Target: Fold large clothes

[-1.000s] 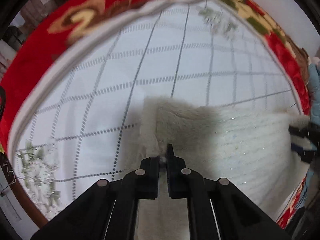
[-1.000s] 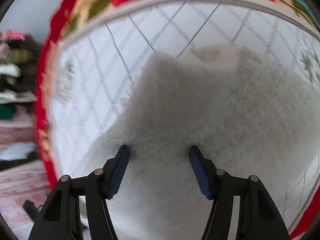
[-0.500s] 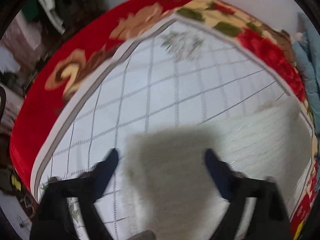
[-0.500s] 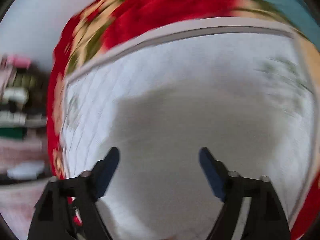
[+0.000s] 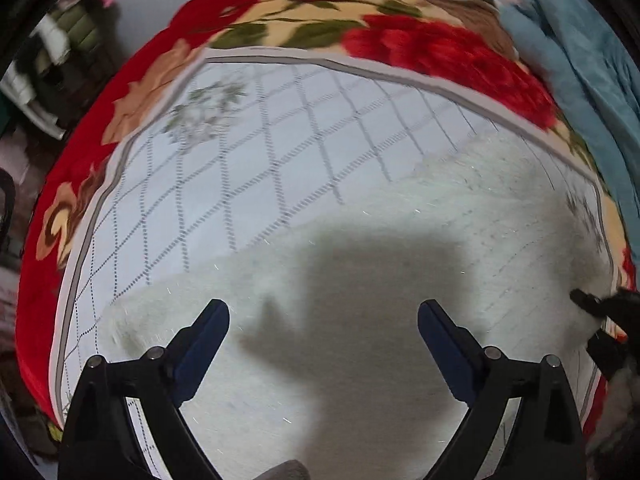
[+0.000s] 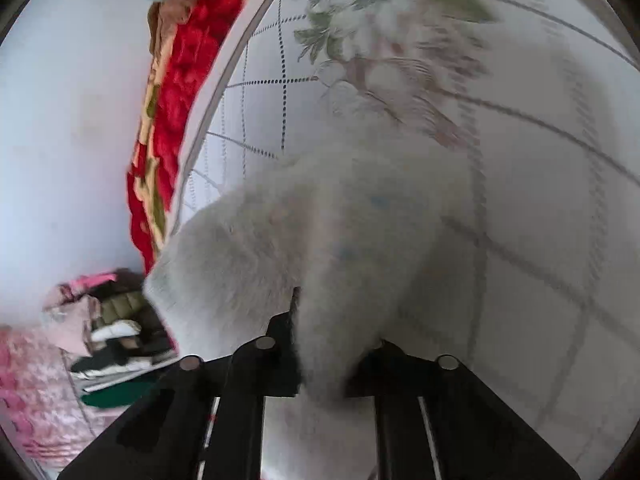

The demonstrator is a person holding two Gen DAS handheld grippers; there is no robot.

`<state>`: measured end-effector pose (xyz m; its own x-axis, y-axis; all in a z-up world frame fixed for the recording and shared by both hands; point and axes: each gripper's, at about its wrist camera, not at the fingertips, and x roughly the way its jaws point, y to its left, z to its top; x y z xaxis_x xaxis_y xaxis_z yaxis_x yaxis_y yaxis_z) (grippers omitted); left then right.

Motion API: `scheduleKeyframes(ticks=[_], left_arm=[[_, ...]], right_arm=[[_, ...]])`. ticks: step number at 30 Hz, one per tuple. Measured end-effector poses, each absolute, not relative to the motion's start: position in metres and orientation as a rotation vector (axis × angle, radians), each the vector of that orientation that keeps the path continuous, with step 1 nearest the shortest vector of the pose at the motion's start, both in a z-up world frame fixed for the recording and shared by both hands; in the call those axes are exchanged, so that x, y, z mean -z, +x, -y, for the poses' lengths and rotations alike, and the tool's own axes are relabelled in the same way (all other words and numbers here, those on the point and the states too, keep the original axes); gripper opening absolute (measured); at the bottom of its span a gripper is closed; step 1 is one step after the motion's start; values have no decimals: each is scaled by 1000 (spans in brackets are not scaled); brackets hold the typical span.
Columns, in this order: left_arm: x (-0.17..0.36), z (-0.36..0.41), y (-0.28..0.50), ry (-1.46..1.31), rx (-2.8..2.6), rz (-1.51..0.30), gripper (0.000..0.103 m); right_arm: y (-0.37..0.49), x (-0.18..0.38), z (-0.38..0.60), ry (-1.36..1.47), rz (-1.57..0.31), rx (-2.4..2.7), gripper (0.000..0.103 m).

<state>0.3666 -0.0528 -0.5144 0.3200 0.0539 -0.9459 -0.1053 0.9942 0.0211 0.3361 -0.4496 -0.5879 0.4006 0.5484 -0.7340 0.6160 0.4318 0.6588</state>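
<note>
A fluffy white garment [image 5: 440, 240] lies folded on a white checked sheet [image 5: 240, 152]. My left gripper [image 5: 324, 336] hangs above it, open and empty, with blue pads [image 5: 204, 344] wide apart. My right gripper [image 6: 332, 344] is shut on the white garment [image 6: 304, 232] and bunches a thick fold between its jaws. The right gripper also shows in the left wrist view [image 5: 604, 320] at the garment's right edge.
A red floral blanket [image 5: 420, 44] borders the sheet [image 6: 520, 160]. Blue cloth [image 5: 580, 60] lies at the far right. Stacked clothes [image 6: 116, 336] sit on a shelf beyond the bed edge, by a white wall [image 6: 72, 120].
My left gripper let go of the garment, opened and lifted away. My right gripper went from open above the garment to shut on a fold of it, and turned sideways.
</note>
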Motion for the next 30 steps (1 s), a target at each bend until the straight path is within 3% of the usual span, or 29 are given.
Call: scheduleKeyframes(ticks=[4, 5, 8, 13, 15, 17, 19, 20, 21, 25, 30], left_arm=[[525, 75, 363, -37, -69, -1294, 97], [530, 79, 364, -36, -69, -1312, 97], [541, 84, 375, -33, -92, -1315, 97], [584, 73, 400, -106, -130, -1396, 103], [586, 64, 402, -176, -116, -1402, 103], [584, 62, 400, -177, -105, -1397, 103], [579, 58, 395, -193, -104, -1395, 103], [574, 53, 392, -206, -107, -1393, 103], [569, 49, 389, -209, -117, -1388, 103], [547, 17, 365, -204, -207, -1346, 103], [548, -15, 346, -193, -322, -1373, 103]], right_arm=[[281, 571, 463, 1208, -1351, 121, 13], [271, 566, 467, 1134, -1432, 158, 21], [257, 537, 473, 966, -1508, 239, 23], [304, 482, 430, 700, -1486, 46, 26], [340, 477, 390, 603, -1483, -68, 50], [374, 482, 345, 531, -1492, -195, 58], [398, 497, 313, 456, -1560, -238, 53], [414, 512, 288, 390, -1619, -271, 35], [422, 523, 274, 359, -1662, -297, 27], [433, 576, 230, 159, -1804, -329, 24], [458, 605, 216, 136, -1907, -269, 22]])
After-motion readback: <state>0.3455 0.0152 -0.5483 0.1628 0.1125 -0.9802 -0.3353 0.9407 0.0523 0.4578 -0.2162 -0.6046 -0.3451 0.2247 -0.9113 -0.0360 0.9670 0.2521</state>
